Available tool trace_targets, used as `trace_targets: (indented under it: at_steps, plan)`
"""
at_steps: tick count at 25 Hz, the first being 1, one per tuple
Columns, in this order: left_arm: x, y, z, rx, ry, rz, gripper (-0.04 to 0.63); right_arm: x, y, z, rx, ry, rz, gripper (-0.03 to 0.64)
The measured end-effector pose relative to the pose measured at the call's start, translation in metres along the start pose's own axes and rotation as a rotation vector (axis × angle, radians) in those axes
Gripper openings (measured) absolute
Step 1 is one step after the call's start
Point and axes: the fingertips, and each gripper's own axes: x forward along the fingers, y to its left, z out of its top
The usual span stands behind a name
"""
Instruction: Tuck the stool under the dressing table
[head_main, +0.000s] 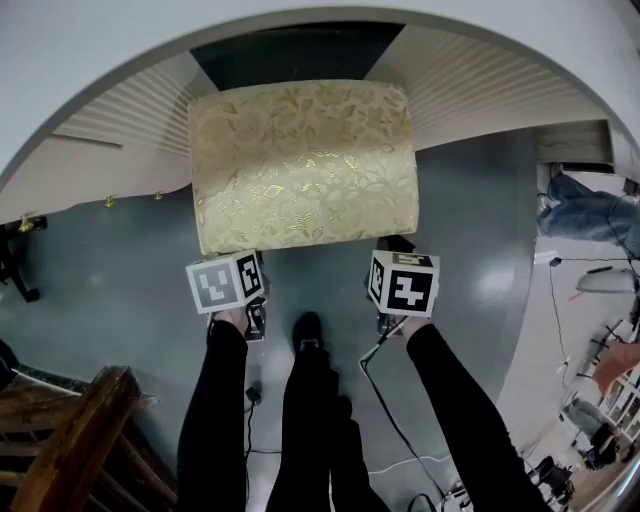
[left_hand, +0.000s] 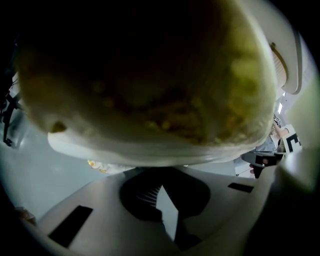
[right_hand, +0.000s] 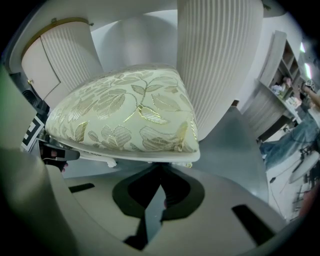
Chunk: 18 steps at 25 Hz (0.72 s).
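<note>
head view, stool (head_main: 300, 165): squarish padded cushion in pale gold fabric with a shiny leaf pattern. its far end sits in the knee gap of the dressing table (head_main: 100, 40) and the near half sticks out over the floor (head_main: 120, 290).
head view, dressing table: smooth white curved top, with finely ribbed cream panels either side of the dark gap.
head view, grippers: left gripper (head_main: 235, 272) and right gripper (head_main: 400, 275) sit right at the stool's near edge, one by each corner, marker cubes facing up.
head view, extras: glossy grey floor, and a dark wooden chair (head_main: 70, 440) at the bottom left.
left gripper view, stool (left_hand: 150, 75): fills the frame, dark and blurry, with a smooth white base rim under the cushion.
left gripper view, left gripper (left_hand: 161, 182): jaws look drawn together with only a thin sliver between them. the tips are up against that rim and nothing is between them, as far as the murk lets me see.
right gripper view, stool (right_hand: 125, 115): puffy cushion corner with gold piping, on a white frame.
right gripper view, right gripper (right_hand: 160, 172): jaws pulled together, tips meeting just under the white rim and holding nothing.
right gripper view, dressing table (right_hand: 215, 65): ribbed rounded panel just behind the stool.
</note>
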Motion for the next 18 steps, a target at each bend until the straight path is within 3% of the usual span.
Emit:
trace_targets:
  at_steps: [7, 13, 18]
  plan:
    - [-0.002, -0.009, 0.0, 0.025, -0.034, -0.007, 0.008, -0.006, -0.002, 0.001, -0.058, -0.027, -0.046, 0.005]
    - [-0.016, -0.016, -0.016, 0.048, -0.117, -0.017, 0.008, -0.027, 0.012, -0.001, -0.015, -0.123, 0.015, 0.005]
    - [-0.034, -0.02, -0.037, 0.082, -0.13, -0.03, 0.008, -0.037, 0.025, -0.013, -0.029, -0.148, 0.064, 0.005]
